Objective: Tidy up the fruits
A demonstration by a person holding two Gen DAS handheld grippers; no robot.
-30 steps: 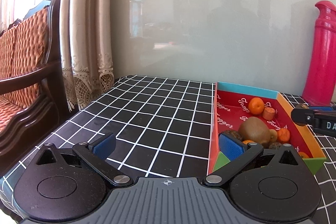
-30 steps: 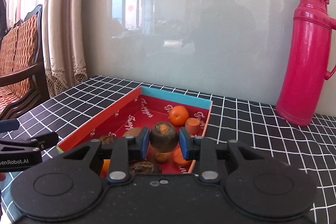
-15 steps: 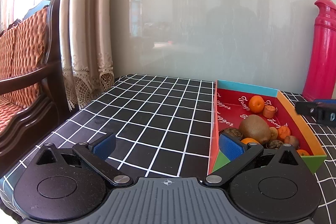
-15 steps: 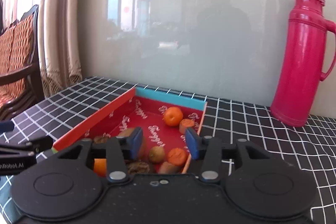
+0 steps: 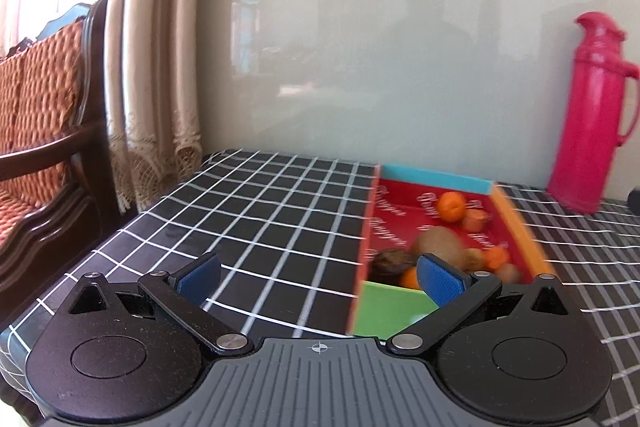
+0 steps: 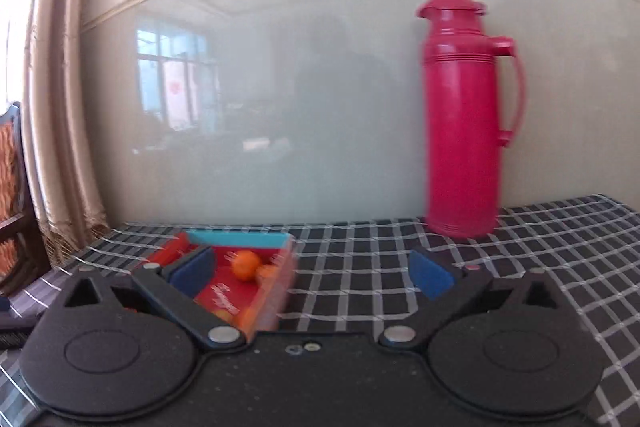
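Checked black-and-white cloth (image 5: 280, 219) covers the table in the left wrist view, with a pale glossy wall behind, a curtain (image 5: 160, 75) and a wooden chair (image 5: 44, 131) at the left of the frame, and a pink flask (image 5: 592, 115) at the right. Right of centre lies the red tray (image 5: 516, 223), with a blue far rim, an orange side and a green near end. Inside it sit a mandarin (image 5: 451, 206), a kiwi (image 5: 438, 247), a dark wrinkled fruit (image 5: 394, 261) and several smaller orange pieces, all slightly blurred. The left gripper (image 5: 318, 277) has its jaws spread wide over bare cloth, and nothing sits between them; its right pad overlaps the tray's near end.

From the right wrist view, the same wall fills the upper frame and the flask (image 6: 464, 115) stands upper right of centre. The tray (image 6: 240, 239) shows at lower left, a mandarin (image 6: 245, 265) visible in it. The right gripper (image 6: 312, 273) has its jaws opening, now very wide, and nothing is between them.

A drop into the tray looks just finished. No loose fruit shows on the cloth, so the next move calls for finding another piece outside these views, or ending.
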